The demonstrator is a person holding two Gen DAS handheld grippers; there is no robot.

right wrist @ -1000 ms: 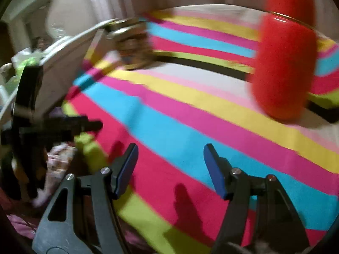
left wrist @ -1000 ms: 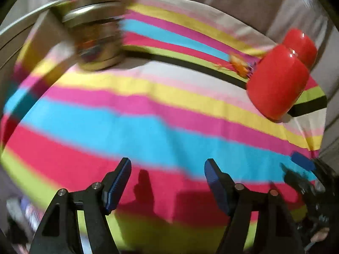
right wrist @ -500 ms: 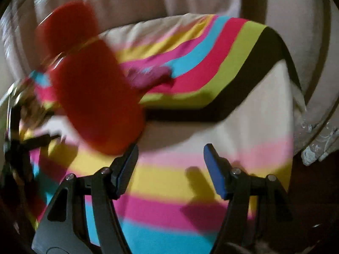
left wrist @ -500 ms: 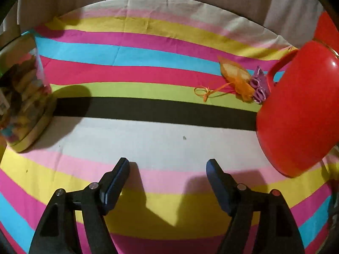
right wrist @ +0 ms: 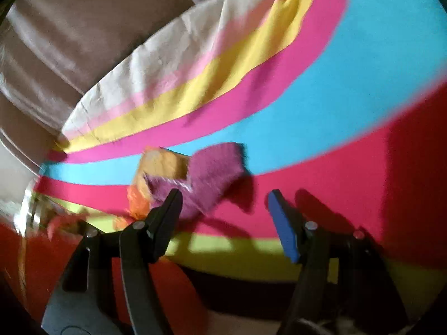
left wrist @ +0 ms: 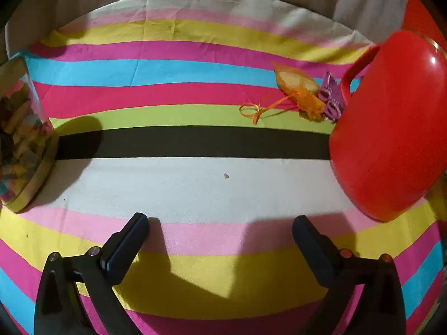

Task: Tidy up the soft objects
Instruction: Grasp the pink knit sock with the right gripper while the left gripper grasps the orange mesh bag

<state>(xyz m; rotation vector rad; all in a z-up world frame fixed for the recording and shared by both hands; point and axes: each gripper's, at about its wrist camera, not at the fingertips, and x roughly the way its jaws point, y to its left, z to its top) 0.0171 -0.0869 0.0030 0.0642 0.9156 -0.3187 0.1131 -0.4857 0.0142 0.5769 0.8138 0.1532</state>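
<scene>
Jar (left wrist: 23,139) w/ colourful bits, red jug (left wrist: 391,128) closed; left tool (left wrist: 220,223) just opened wide, right tool (right wrist: 223,198) apart, both empty.

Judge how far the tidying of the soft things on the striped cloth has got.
Done: nothing visibly. In hand: neither; the left tongs and right tongs are open and empty, the left having just opened wider. Left: the orange pouch and purple cloth lie loose beside the red jug.
</scene>
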